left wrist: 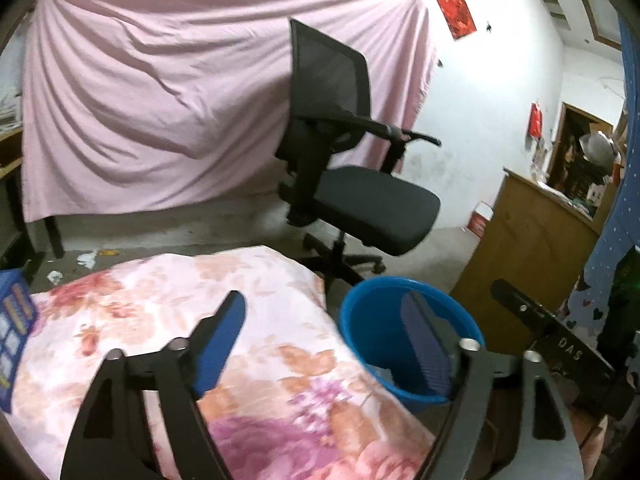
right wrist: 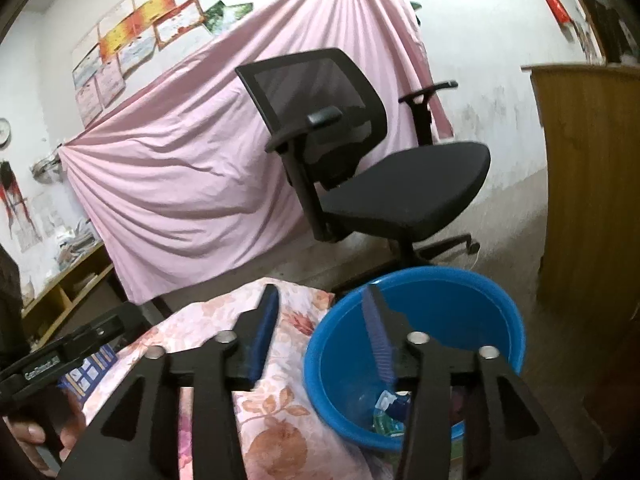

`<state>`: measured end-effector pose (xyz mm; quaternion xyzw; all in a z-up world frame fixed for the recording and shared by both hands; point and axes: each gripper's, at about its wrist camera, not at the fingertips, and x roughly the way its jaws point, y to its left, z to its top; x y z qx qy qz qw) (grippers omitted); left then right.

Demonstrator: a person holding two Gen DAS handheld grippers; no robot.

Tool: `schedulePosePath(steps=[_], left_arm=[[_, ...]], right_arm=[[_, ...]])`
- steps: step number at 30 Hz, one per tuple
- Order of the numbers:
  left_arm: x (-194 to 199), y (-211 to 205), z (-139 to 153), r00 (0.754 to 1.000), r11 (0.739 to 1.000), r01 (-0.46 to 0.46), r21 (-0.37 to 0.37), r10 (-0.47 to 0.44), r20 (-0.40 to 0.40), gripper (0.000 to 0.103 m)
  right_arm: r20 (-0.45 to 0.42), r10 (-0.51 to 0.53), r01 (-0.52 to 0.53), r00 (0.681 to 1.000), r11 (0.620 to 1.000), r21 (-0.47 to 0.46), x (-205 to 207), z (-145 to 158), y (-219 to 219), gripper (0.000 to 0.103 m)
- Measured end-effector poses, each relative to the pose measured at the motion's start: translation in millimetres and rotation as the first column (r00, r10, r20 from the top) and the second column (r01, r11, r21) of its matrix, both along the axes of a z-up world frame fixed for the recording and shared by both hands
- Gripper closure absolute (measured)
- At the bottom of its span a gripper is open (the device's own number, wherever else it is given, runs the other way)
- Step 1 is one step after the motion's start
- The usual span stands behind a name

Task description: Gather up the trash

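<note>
A blue plastic bin (left wrist: 372, 344) (right wrist: 460, 312) stands on the floor beside a floral-covered bed (left wrist: 168, 300). Crumpled green, white and blue wrappers (right wrist: 390, 408) lie at its bottom. My left gripper (left wrist: 323, 296) hovers over the bed's edge and the bin's rim, open wide with nothing between its blue pads. My right gripper (right wrist: 321, 289) is open too and empty, its right finger over the bin's mouth. A blue printed packet (left wrist: 14, 320) (right wrist: 92, 368) rests on the bed at the left. Small paper scraps (left wrist: 86, 258) lie on the floor beyond the bed.
A black mesh office chair (left wrist: 360, 200) (right wrist: 400, 184) stands just behind the bin. A pink sheet (left wrist: 160, 100) hangs over furniture at the back. A wooden cabinet (left wrist: 528, 248) (right wrist: 592, 180) stands to the right. A person's hand (right wrist: 24, 432) holds the left gripper's handle.
</note>
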<state>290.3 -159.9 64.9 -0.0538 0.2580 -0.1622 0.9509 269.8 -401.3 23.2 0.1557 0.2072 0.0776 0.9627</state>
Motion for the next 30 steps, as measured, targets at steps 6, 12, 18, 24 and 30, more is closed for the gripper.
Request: schedulePosePath(steps=[6, 12, 18, 24, 30], left_arm=[[-38, 35, 5, 0.996, 0.997, -0.078, -0.008, 0.079, 0.049, 0.005], [-72, 59, 6, 0.983, 0.987, -0.159, 0.009, 0.158, 0.089, 0.002], [-116, 81, -1, 0.973, 0.98, -0.196, 0.023, 0.191, 0.126, 0.002], [-163, 101, -10, 0.967, 0.978, -0.208, 0.025, 0.202, 0.156, 0.002], [-202, 117, -20, 0.957, 0.972, -0.232, 0.035, 0.221, 0.188, 0.002]], right_arm=[[0.024, -0.004, 0.005, 1.0, 0.999, -0.046, -28, 9, 21, 0.037], [0.064, -0.007, 0.012, 0.998, 0.997, -0.078, -57, 15, 38, 0.018], [0.104, 0.004, 0.005, 0.995, 0.996, -0.088, -100, 17, 59, 0.0], [0.129, 0.015, 0.0, 0.992, 0.993, -0.115, -151, 12, 87, 0.0], [0.162, -0.007, 0.027, 0.987, 0.992, -0.123, -194, 6, 111, 0.0]])
